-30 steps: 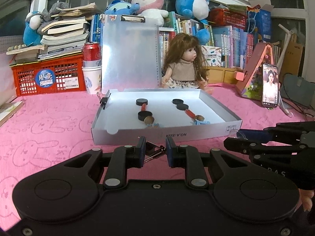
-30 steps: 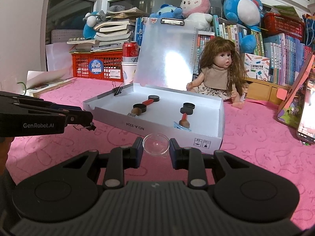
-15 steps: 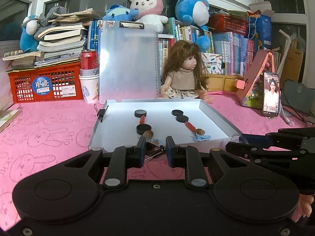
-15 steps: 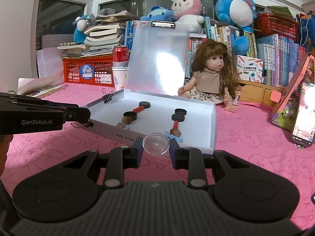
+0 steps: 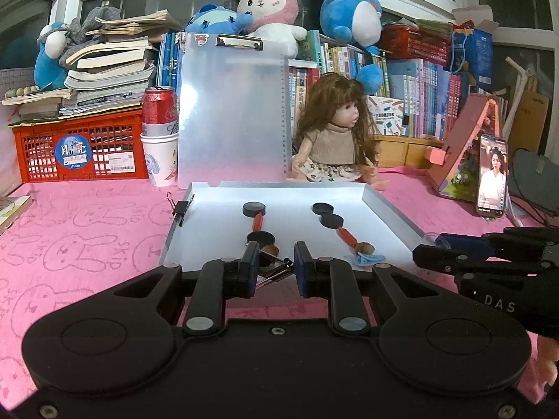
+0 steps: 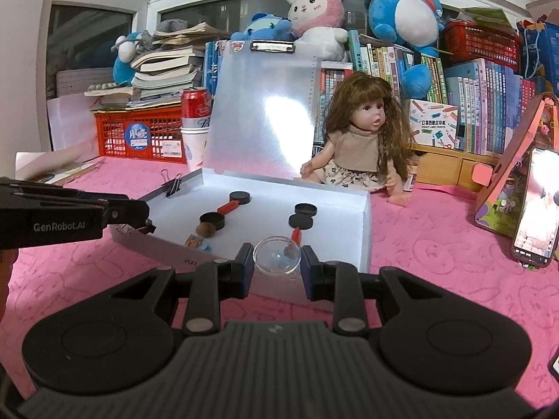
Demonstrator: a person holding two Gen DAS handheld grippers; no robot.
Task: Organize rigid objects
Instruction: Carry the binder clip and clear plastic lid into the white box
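Observation:
My left gripper (image 5: 276,255) is shut on a small black binder clip (image 5: 279,268) whose wire arms stick out between the pads. It hovers at the near edge of a shallow white box (image 5: 391,209). My right gripper (image 6: 276,255) is shut on a clear round dish (image 6: 276,263), held upright over the box's (image 6: 363,230) near right corner. Inside the box lie several black discs (image 5: 254,208), two red-handled stamps (image 5: 346,235) and a small blue piece (image 5: 367,258). From the right wrist, the left gripper (image 6: 145,221) shows at the box's left corner.
Another binder clip (image 5: 180,207) grips the box's left wall. A clear clipboard (image 5: 232,111) and a doll (image 5: 335,139) stand behind the box. A red can on paper cups (image 5: 159,129), a red crate (image 5: 80,146), books and a phone (image 5: 491,174) ring the pink cloth.
Both grippers have risen and come forward to the box's near edge, each holding its object. The box's inside now shows more fully.

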